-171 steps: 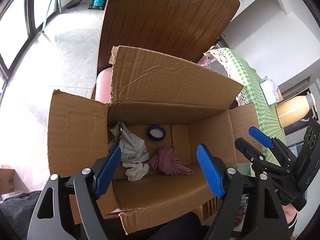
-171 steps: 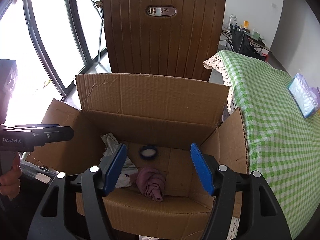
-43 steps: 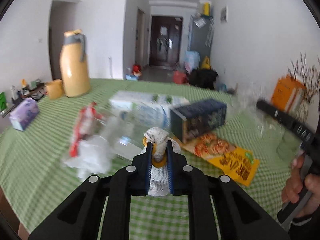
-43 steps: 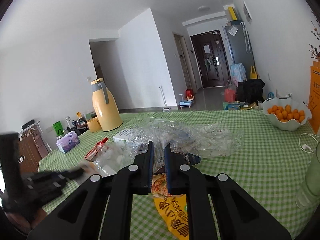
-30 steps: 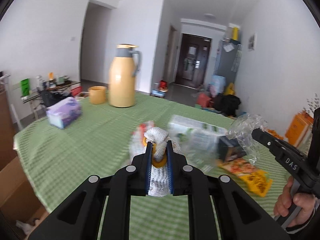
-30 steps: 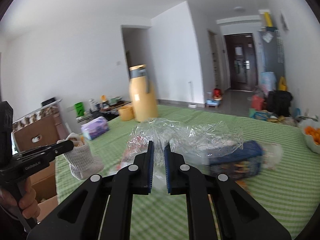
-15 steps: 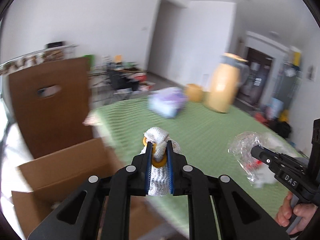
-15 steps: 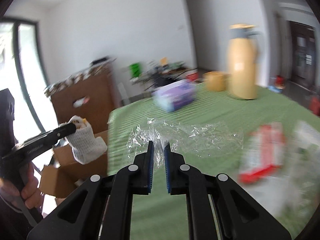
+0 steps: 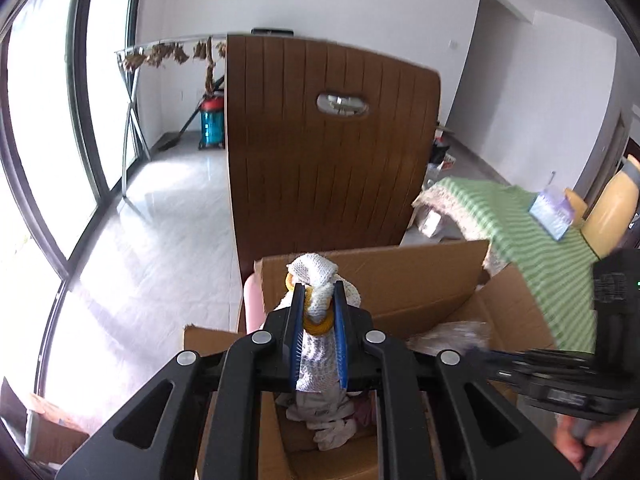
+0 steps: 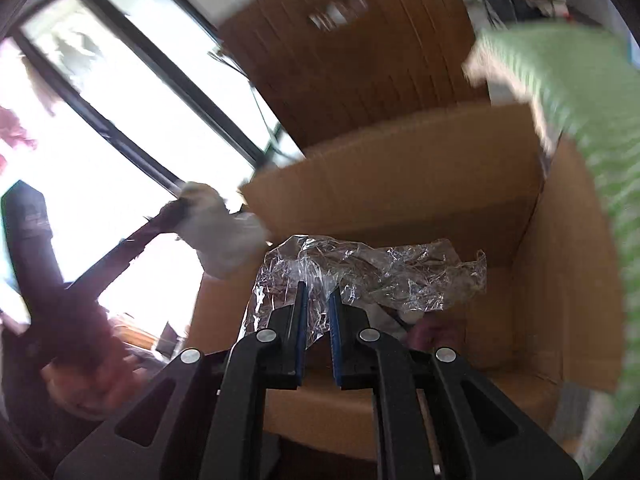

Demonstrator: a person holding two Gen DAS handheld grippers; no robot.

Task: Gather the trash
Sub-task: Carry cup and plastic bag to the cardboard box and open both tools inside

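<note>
left tool (image 9: 318, 316) is clamping the white mesh bag (image 9: 316, 280), hanging over the cardboard box (image 9: 400, 280) | right tool (image 10: 316, 304) is pinching the clear plastic wrap (image 10: 380, 268) above it | risk: wrap is probably clinging to a pad, or the bag is dropping onto the near-left flap.

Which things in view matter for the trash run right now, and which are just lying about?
Job:
- white mesh wrapper, clamped in left gripper
- clear plastic film, clamped in right gripper
- cardboard box, with trash already inside

Lying about:
- brown chair
- green checked tablecloth
- tissue pack
- yellow flask
- vacuum cleaner
</note>
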